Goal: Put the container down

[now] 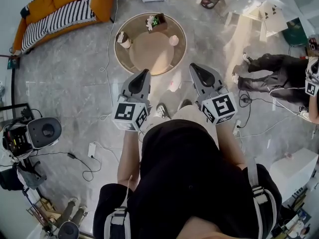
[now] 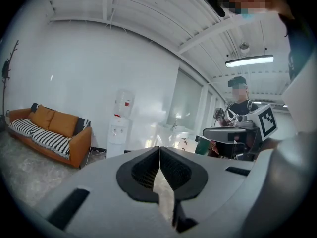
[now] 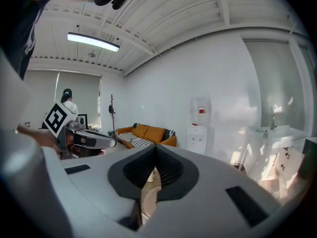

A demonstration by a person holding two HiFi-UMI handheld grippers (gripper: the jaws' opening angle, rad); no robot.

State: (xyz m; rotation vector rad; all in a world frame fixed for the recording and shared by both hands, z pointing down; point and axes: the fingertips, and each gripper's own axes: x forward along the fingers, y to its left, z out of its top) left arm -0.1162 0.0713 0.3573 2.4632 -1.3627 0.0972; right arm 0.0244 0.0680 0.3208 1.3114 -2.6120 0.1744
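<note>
In the head view a round low table stands on the floor ahead of me. On it are a white cup-like container at the left, a small pink cup at the right and a green-and-white item at the back. My left gripper and right gripper are held side by side over the table's near edge, apart from these things. Both are shut with nothing between the pads, as seen for the left gripper and the right gripper in their own views.
An orange sofa stands at the back left, a water dispenser by the wall. Another person with grippers stands at the right. Cables run over the floor, a camera rig sits at the left, a white box at the right.
</note>
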